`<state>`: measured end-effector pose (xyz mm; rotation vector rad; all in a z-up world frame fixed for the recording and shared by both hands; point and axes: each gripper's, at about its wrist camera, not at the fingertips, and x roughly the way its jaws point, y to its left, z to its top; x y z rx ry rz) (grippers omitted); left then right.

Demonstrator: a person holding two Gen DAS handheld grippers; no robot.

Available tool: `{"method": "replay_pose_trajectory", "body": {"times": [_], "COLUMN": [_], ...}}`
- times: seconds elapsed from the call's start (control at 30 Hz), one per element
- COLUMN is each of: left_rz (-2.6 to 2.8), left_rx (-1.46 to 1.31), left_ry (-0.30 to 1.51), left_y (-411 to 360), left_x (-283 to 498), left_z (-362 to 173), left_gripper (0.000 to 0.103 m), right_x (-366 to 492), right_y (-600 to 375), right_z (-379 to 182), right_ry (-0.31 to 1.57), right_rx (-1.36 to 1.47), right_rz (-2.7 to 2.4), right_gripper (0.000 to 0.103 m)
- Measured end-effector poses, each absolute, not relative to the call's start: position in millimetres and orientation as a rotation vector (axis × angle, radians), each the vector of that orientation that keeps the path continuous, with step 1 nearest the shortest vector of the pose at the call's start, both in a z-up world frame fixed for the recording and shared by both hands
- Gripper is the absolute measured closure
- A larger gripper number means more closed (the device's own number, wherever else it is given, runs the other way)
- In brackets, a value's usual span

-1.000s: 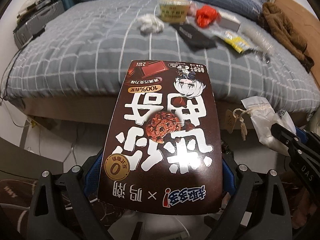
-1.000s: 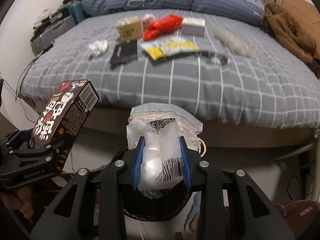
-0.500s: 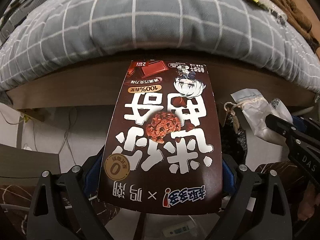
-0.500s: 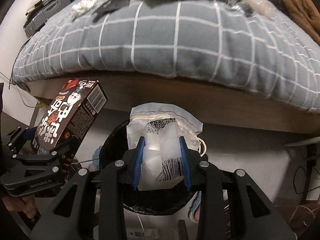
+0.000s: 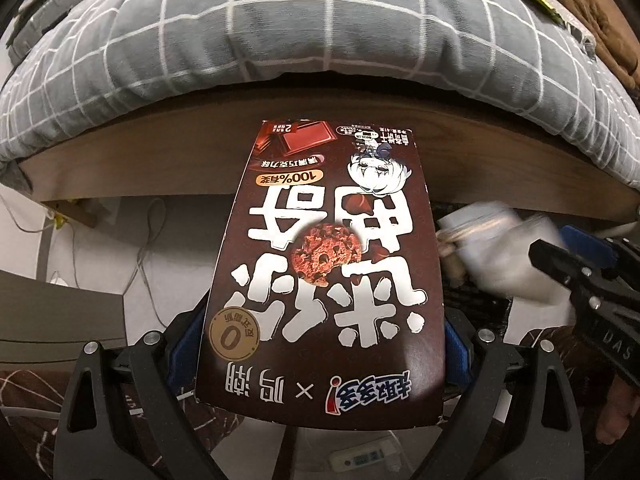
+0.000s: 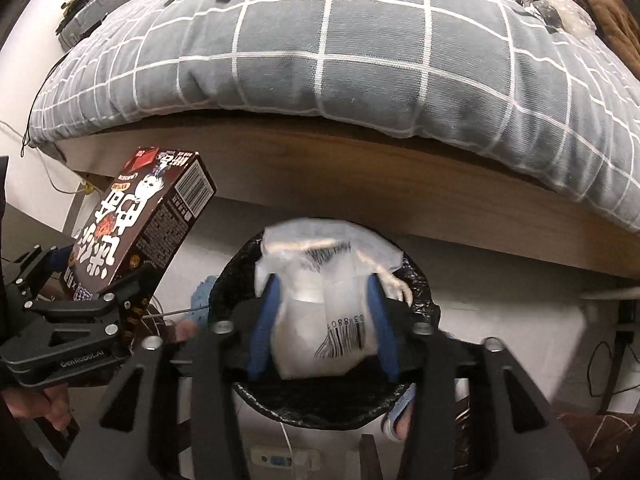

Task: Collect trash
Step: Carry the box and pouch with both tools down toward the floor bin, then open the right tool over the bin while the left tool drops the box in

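Right gripper (image 6: 322, 312) hanging right over the black-lined trash bin (image 6: 416, 276), pointing steeply down at it. Jaws opening, blue pads (image 6: 265, 316) spread to either side of the white plastic pouch (image 6: 324, 304) with the barcode print. Pouch between them but blurred, and a gap seems to show at the right pad, so looks loose rather than pinched. Drawstring cord (image 6: 396, 284) dangling off the pouch's right side against the bin liner.

Left gripper (image 5: 324, 344) clamped on a dark brown cookie box (image 5: 328, 264), blue pads pressed on both long edges down near the box's lower end. Box upside down to the camera, white lettering, a chocolate cookie picture mid-panel, cartoon face up near the far end. From the right wrist view, same box (image 6: 148, 224) tilted up and off to the left of the bin, beside it and not over the opening. Hand (image 6: 52, 408) visible under the left gripper's handle.

Behind all that, wooden bed frame (image 6: 360, 184) with a grey grid-pattern duvet (image 6: 320, 48) bulging over the edge. More bits of trash lying on top of the bed at the far edge, too squashed by the lens to name. Brown fuzzy garment (image 5: 592, 32) at the right end of the bed. Cables (image 5: 148, 232) on the pale floor under the bed's left side.
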<state>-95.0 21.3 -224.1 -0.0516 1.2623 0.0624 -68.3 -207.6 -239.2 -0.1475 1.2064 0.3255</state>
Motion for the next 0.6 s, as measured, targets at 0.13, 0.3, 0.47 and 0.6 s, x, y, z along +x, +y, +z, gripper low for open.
{"method": "replay_pose_trajectory", "body": {"times": [0.13, 0.3, 0.47, 0.6], "left_rz": [0.044, 0.01, -0.02, -0.045], "left_rx": [-0.042, -0.034, -0.005, 0.011], "left_ry": [1.256, 1.26, 1.266, 1.27], "left_y": [11.9, -1.7, -21.6, -38.4], "left_x": [-98.9, -98.4, -96.2, -93.1], "left_z": [-225.5, -229.8, -236.6, -242.7], "left_gripper": [0.012, 0.012, 0.012, 0.012], "right_x": [-68.7, -72.8, -74.6, -77.5], "right_y": [-222.3, -251.0, -284.4, -292.1], "right_z": [-236.6, -231.8, -228.8, -230.9], "right_ry": [1.188, 1.165, 1.151, 1.15], "right_rx": [-0.145, -0.151, -0.116, -0.107], "right_rz": [0.282, 0.224, 0.158, 0.12], "right_gripper": [0.028, 0.017, 0.009, 0.008]}}
